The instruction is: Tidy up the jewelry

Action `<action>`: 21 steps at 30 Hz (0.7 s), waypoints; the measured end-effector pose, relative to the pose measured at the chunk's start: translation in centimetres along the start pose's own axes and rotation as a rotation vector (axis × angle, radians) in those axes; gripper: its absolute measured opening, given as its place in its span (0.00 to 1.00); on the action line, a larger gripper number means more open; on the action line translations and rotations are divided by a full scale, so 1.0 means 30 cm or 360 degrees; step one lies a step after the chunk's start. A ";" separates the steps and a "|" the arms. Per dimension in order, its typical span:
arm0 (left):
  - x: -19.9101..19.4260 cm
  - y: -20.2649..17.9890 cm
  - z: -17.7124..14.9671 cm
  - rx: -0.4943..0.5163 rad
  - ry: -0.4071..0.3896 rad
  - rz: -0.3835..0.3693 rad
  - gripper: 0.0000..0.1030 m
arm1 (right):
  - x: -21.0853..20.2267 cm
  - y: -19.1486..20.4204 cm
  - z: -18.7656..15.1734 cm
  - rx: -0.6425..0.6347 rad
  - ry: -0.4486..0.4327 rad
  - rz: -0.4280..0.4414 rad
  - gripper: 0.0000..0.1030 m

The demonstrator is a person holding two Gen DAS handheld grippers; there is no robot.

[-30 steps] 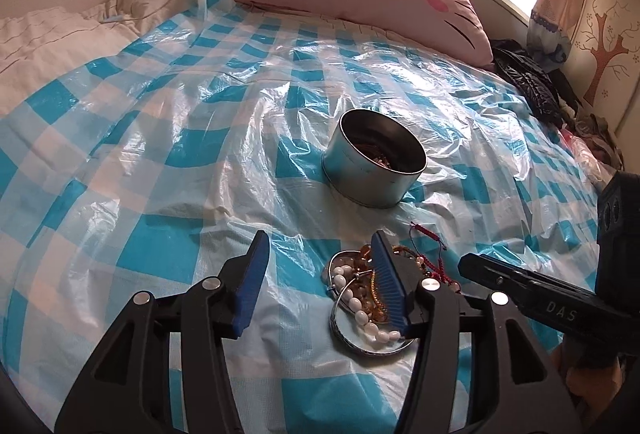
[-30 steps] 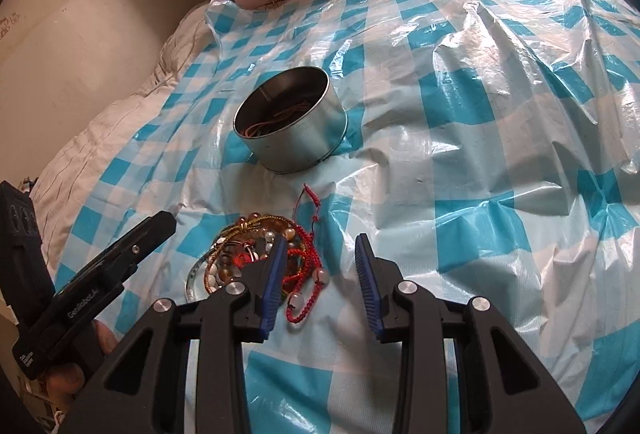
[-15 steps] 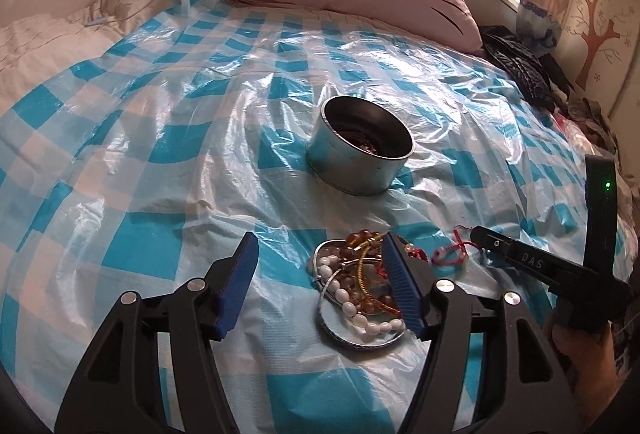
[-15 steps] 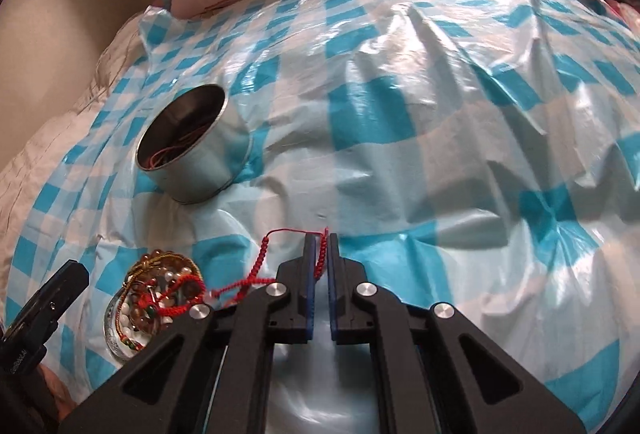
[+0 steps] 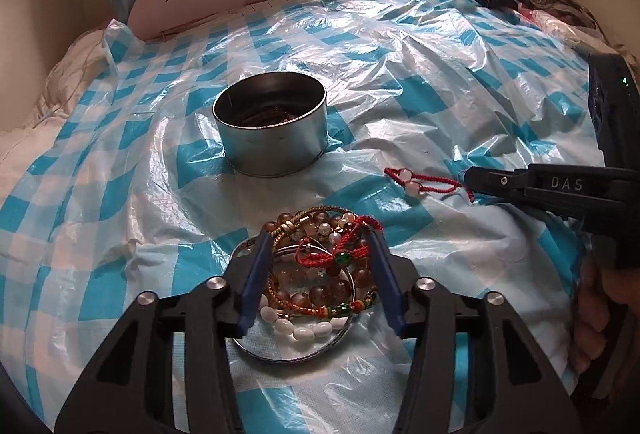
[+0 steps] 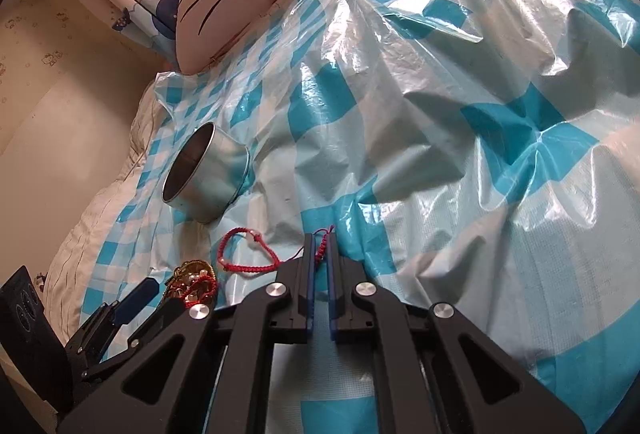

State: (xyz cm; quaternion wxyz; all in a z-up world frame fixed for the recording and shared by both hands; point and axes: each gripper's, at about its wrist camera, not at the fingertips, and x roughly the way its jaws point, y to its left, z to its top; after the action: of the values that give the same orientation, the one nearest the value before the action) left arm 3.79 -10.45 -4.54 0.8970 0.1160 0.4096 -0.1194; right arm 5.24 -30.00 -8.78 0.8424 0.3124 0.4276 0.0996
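Between the right claw's (image 6: 320, 254) now-shut fingers sits the red bracelet (image 6: 248, 258), pulled off the pile (image 5: 320, 266) under the open left claw (image 5: 316, 274), tin (image 5: 272, 129) next probably.

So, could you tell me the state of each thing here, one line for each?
Right gripper: shut on the red string bracelet.
Red string bracelet: pulled out, hanging clear of the lid.
Left gripper: open, straddling the lid.
Lid: flat, piled with bead bracelets.
Round tin: upright, open, some jewelry inside.
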 end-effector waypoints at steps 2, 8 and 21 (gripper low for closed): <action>0.009 -0.012 -0.003 0.0026 0.0017 -0.0010 0.24 | 0.001 0.001 -0.002 -0.0001 0.0003 -0.0002 0.06; -0.026 0.105 0.005 -0.0265 -0.0038 -0.0194 0.13 | -0.001 -0.003 -0.002 -0.0003 -0.0003 0.0014 0.06; -0.036 0.380 -0.046 -0.0903 -0.0129 -0.0376 0.14 | 0.109 0.224 0.015 -0.0546 0.0176 -0.0150 0.65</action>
State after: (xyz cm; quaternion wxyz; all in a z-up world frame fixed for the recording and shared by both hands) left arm 5.65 0.85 -3.32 0.8890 -0.1925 0.4011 -0.1082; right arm 8.26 -23.50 -6.63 0.8623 0.1378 0.4641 0.1484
